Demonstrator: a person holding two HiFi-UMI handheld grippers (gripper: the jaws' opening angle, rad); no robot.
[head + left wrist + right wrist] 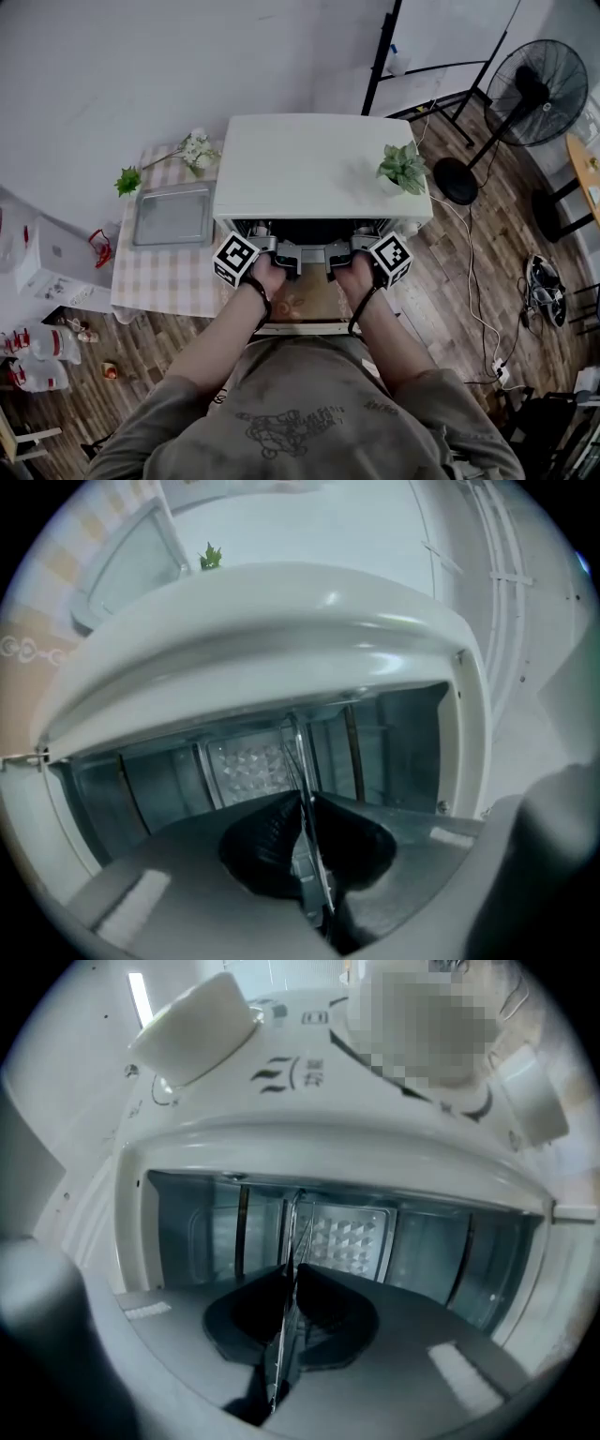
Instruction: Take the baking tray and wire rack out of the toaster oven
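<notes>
On the checked tablecloth, the baking tray lies at nine o'clock of the toaster oven. My left claw and right claw pinch the wire rack at the oven's mouth. I judge the rack light, stiff and slippery, best held at the front rail.

Open toaster oven, wire rack across inside.

Your head view is dim and evenly lit. Both gripper views bend hard toward dark corners. Glare streaks the oven at upper centre, and the near foreground blurs.
</notes>
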